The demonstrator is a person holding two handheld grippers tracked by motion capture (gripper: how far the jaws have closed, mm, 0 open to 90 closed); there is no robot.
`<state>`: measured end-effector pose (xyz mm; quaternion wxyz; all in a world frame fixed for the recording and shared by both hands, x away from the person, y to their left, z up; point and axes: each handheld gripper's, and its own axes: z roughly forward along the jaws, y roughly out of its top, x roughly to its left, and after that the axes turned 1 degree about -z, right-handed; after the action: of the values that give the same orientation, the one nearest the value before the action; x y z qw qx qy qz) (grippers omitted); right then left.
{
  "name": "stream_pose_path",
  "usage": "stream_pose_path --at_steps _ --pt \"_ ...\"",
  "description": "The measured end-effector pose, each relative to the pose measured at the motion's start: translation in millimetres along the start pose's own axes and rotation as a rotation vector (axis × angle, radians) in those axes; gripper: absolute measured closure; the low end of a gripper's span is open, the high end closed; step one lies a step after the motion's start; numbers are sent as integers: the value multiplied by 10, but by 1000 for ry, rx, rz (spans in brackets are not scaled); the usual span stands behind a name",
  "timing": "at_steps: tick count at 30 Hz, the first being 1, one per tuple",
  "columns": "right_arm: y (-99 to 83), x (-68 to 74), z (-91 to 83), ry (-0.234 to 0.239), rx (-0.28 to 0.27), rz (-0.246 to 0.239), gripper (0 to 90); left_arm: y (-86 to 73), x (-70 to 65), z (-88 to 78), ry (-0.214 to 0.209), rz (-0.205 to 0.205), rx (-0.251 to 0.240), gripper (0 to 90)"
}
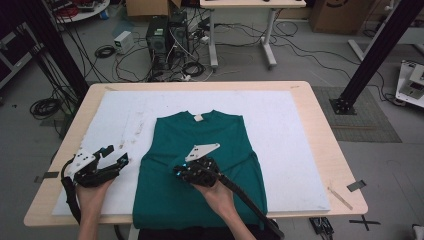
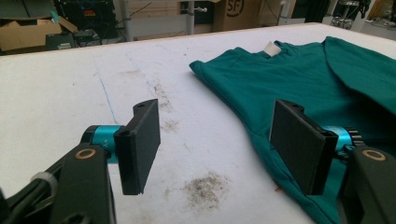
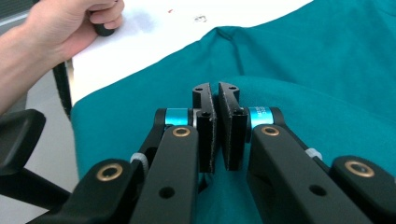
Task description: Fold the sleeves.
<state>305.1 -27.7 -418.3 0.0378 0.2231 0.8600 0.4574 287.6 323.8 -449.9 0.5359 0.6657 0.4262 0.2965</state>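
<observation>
On the white mat (image 1: 300, 150) the green shirt (image 1: 200, 150) lay flat, collar away from the person, sleeves already folded in, hem hanging off the near edge. The right gripper (image 1: 181, 171) sat over the shirt's lower middle, jaws shut with nothing visibly pinched between them. The left gripper (image 1: 116, 159) waited wide open and empty just off the shirt's left edge. I'd say grab both bottom corners evenly before folding up, or the fabric would bunch and skew.
</observation>
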Motion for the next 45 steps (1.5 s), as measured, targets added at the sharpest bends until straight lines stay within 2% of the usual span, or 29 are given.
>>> stream_pose_path --at_steps 3,6,7,8,9,10,14,16,19,20,22,25,27,29,31,33,35,39,42,45 --pt "-3 19 -7 15 -16 3 870 1 0 0 0 3 2 337" --pt "-19 13 0 30 -9 0 850 -1 -1 1 1 -1 -2 337" --pt "-30 12 2 35 -6 3 809 0 0 0 0 0 0 337" --pt "-39 7 2 36 -2 1 732 1 1 2 1 2 0 337" --pt "-48 7 -5 32 -1 4 616 1 2 3 0 3 2 337" --pt "-53 4 -24 13 -5 8 571 1 2 2 0 4 3 337" --pt "-70 -50 -176 -21 -29 22 546 0 0 1 0 0 1 337" --pt "-83 -138 -295 -76 -39 40 541 0 1 2 -1 3 1 337" --pt "-142 -311 -522 -242 -8 33 571 0 -2 2 0 2 -1 337" --pt "-184 -387 -611 -288 -4 46 583 1 0 3 0 3 1 337" --pt "-296 -566 -800 -370 -6 94 615 1 -2 6 0 2 2 337" --pt "-507 -870 -1061 -482 6 195 663 3 -3 6 3 7 8 337" --pt "-657 -1067 -1173 -515 40 271 690 4 -3 6 3 9 10 337" --pt "-796 -1185 -1241 -519 65 331 716 4 -3 7 3 9 12 337" --pt "-901 -1231 -1260 -476 51 341 716 4 -8 14 5 7 12 337" --pt "-948 -1233 -1248 -445 50 326 715 5 -12 17 6 11 14 337" --pt "-945 -1230 -1211 -458 74 303 724 4 -17 15 9 16 15 337" --pt "-943 -1271 -1160 -483 122 294 837 4 -14 11 7 13 12 337" --pt "-955 -1277 -1199 -500 109 323 859 4 -14 12 6 14 14 337" --pt "-975 -1286 -1213 -505 103 328 860 5 -14 10 5 17 15 337"
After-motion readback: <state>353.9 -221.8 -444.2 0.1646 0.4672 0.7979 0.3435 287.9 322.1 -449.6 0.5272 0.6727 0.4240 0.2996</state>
